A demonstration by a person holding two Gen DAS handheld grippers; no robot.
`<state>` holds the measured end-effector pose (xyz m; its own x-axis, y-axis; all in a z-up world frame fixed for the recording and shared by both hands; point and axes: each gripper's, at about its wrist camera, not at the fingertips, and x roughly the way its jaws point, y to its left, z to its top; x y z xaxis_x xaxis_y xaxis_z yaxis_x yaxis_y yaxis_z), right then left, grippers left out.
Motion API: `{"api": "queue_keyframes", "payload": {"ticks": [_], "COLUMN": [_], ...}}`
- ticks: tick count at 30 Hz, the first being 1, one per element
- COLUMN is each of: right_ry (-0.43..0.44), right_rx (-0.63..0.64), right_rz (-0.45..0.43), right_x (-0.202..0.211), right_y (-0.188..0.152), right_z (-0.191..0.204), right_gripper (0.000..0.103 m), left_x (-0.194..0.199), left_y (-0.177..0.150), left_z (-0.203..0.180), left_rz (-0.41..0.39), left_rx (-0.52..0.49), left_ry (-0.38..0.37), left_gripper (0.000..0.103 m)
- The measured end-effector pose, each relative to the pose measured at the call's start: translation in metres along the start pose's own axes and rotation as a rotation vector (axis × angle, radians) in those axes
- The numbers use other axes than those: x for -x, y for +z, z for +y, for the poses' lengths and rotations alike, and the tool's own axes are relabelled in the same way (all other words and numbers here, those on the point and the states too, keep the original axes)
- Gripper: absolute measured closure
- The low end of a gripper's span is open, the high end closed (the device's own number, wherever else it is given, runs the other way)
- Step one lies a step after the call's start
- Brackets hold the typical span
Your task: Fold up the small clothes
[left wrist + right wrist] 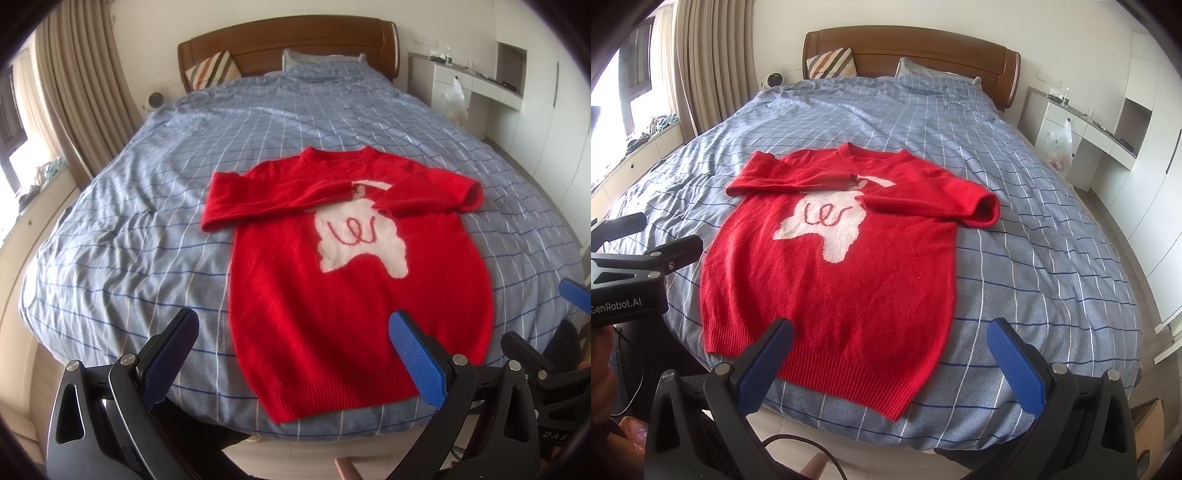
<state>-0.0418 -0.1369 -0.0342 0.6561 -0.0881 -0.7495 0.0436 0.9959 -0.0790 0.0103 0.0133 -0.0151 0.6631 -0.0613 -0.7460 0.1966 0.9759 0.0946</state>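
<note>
Red knitted sweater with a white patch (354, 266) lies flat, front up, on the blue checked bedcover (147, 229), both sleeves folded across its chest. Left gripper (295, 354) and right gripper (890, 362) gape wide above its hem, apparently not touching it.

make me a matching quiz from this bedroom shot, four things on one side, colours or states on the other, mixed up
Things:
1. sweater
2. duvet
3. headboard
4. left gripper

Colours or states:
A. brown wood
B. open, holding nothing
C. red, sleeves folded across the chest
D. blue with a grid of lines

Pairs: 1-C, 2-D, 3-A, 4-B
</note>
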Motion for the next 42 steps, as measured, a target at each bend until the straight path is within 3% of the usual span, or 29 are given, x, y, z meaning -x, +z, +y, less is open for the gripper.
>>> {"api": "queue_keyframes", "payload": {"ticks": [16,29,42], "right_ry": [-0.006,-0.109,-0.115], "right_rx": [-0.003,0.000,0.000], "right_rz": [-0.002,0.003,0.032], "right_x": [0.001,-0.001,-0.005], "right_y": [-0.002,0.005,0.002], "right_z": [-0.001,-0.007,-0.006], "right_gripper": [0.000,0.000,0.000], "left_x": [0.000,-0.006,-0.004], "left_y": [-0.001,-0.002,-0.002], "left_z": [-0.002,0.006,0.007], "left_rz": [0.009,0.023,0.020], "left_rx": [-0.003,0.009,0.010], "left_ry": [0.005,0.023,0.024], "left_gripper": [0.000,0.000,0.000]}}
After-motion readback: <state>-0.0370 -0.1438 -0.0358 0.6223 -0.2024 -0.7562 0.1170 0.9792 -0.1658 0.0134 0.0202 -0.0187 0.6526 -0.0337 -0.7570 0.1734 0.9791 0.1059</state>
